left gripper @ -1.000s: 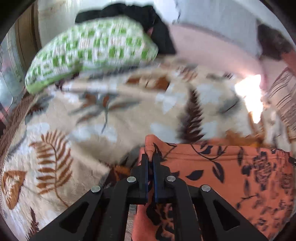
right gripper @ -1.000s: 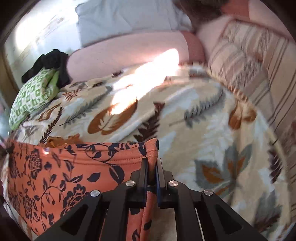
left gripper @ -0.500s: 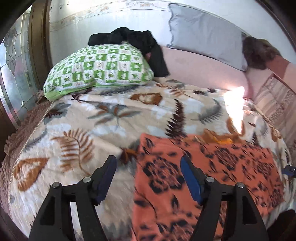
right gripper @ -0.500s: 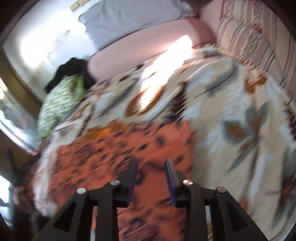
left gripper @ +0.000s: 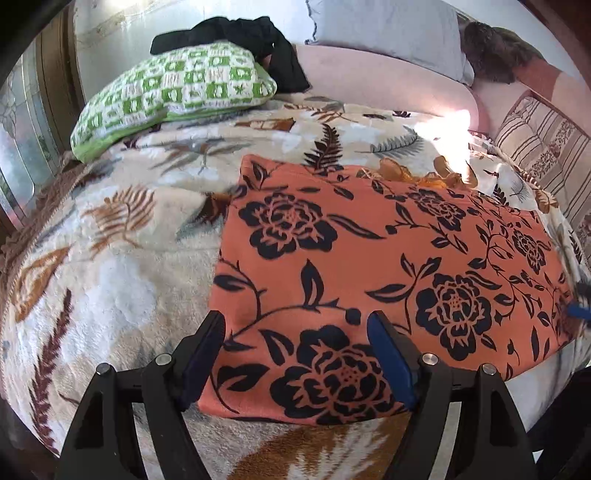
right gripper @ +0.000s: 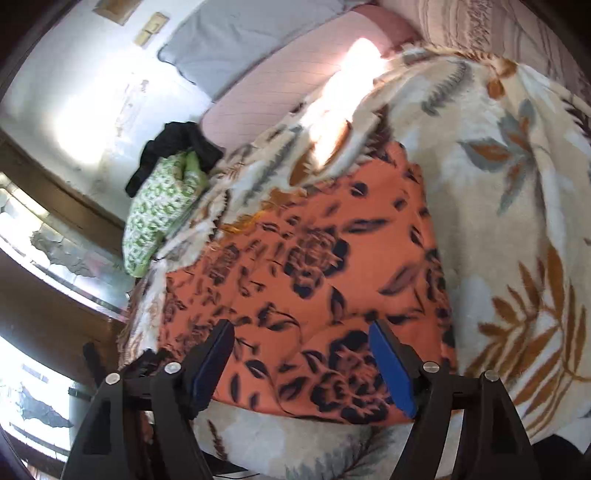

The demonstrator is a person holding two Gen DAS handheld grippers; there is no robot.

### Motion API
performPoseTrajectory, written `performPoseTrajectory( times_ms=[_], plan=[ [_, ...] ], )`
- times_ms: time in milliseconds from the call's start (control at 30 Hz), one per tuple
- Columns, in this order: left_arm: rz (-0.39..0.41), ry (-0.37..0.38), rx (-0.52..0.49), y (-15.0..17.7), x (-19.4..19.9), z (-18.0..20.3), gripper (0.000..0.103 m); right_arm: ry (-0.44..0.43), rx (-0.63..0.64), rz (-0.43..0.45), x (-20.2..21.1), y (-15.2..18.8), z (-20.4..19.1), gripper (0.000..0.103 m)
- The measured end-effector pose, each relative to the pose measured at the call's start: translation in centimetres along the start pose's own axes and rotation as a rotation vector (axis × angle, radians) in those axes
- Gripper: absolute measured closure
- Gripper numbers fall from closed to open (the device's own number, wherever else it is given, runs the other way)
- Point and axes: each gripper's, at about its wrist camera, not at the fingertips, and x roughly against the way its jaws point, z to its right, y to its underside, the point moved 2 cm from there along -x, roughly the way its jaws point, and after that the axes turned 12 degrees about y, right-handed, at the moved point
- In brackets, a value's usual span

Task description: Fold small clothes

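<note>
1. Left wrist view: left gripper point(left gripper: 295, 345) spread wide, holding nothing, above the near edge of the orange floral garment point(left gripper: 369, 266).
2. Garment flat on the leaf-print blanket point(left gripper: 122, 258), with a bit of yellow-orange cloth point(left gripper: 417, 173) showing at its far edge.
3. Right wrist view: right gripper point(right gripper: 301, 354) equally wide, holding nothing, above the garment's point(right gripper: 314, 266) near edge.
4. Farther back: green checked pillow point(left gripper: 173, 92) under black clothing point(left gripper: 255, 40), beside a grey pillow point(left gripper: 384, 29).
</note>
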Motion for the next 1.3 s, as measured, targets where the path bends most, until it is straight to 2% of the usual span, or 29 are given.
performPoseTrajectory(
  times_ms=[33, 67, 100, 167, 233, 300, 367, 433, 533, 667, 733, 767, 867, 933, 1033, 1100, 1167, 1233, 1300],
  plan=[
    [-0.008, -0.011, 0.017, 0.3, 0.1, -0.2, 0.023, 0.001, -0.057, -0.025, -0.8, 0.3, 1.3, 0.025],
    [-0.001, -0.013, 0.027, 0.5, 0.5, -0.2, 0.023, -0.032, -0.106, -0.002, -0.1, 0.5, 1.8, 0.027],
    [0.023, 0.000, 0.033, 0.6, 1.3, -0.1, 0.023, -0.041, -0.114, 0.020, 1.0, 0.5, 1.5, 0.025],
    [0.073, 0.014, 0.037, 0.8, 2.4, 0.0, 0.023, -0.032, -0.025, 0.070, 2.9, 0.7, -0.6, 0.025],
    [0.089, 0.023, 0.041, 0.8, 2.7, 0.1, 0.023, -0.037, 0.044, 0.108, 3.7, 0.8, -2.0, 0.025],
    [0.058, 0.031, 0.062, 1.0, 2.0, -0.1, 0.023, -0.055, 0.034, 0.085, 2.5, 1.0, -1.7, 0.022],
    [0.004, 0.048, 0.076, 1.6, 0.5, -0.6, 0.023, 0.009, -0.075, -0.002, -0.4, 1.4, 0.8, 0.023],
    [-0.018, -0.011, 0.068, 2.3, -0.5, -1.0, 0.023, -0.055, -0.159, 0.026, 0.8, 1.8, 2.2, 0.024],
    [0.012, -0.003, 0.082, 2.2, 0.1, -0.9, 0.023, -0.027, -0.096, 0.058, 3.0, 1.6, 0.2, 0.024],
    [0.105, 0.016, 0.068, 1.6, 2.1, -0.6, 0.023, -0.068, -0.026, 0.083, 4.8, 0.3, -3.0, 0.024],
    [0.122, 0.008, 0.059, 1.5, 2.3, -0.7, 0.023, -0.091, 0.004, 0.085, 4.7, -0.9, -4.5, 0.024],
    [0.100, 0.002, 0.068, 1.5, 1.8, -1.0, 0.023, -0.097, 0.017, 0.082, 4.2, -1.6, -5.5, 0.024],
    [-0.029, -0.006, 0.156, 2.4, -0.8, -2.6, 0.023, -0.123, 0.013, 0.053, 1.9, -3.7, -7.0, 0.023],
    [-0.005, 0.009, 0.193, 2.5, -0.7, -3.1, 0.023, -0.107, -0.016, 0.023, -0.4, -5.3, -6.9, 0.023],
    [0.033, -0.008, 0.167, 2.2, 0.4, -2.8, 0.023, -0.010, -0.102, -0.047, -4.1, -7.1, -5.3, 0.023],
    [0.108, 0.016, 0.144, 1.8, 1.8, -2.2, 0.023, -0.038, -0.128, -0.058, -4.9, -8.1, -5.2, 0.023],
    [0.155, 0.029, 0.105, 1.5, 2.6, -1.5, 0.023, -0.078, -0.086, -0.024, -4.4, -9.1, -6.3, 0.023],
    [0.144, 0.030, 0.069, 1.3, 2.2, -0.9, 0.023, -0.142, -0.053, -0.021, -4.8, -10.2, -7.0, 0.023],
    [0.064, 0.053, 0.081, 1.5, 0.7, -1.0, 0.023, -0.099, -0.075, -0.047, -6.9, -11.3, -6.4, 0.022]
  ],
)
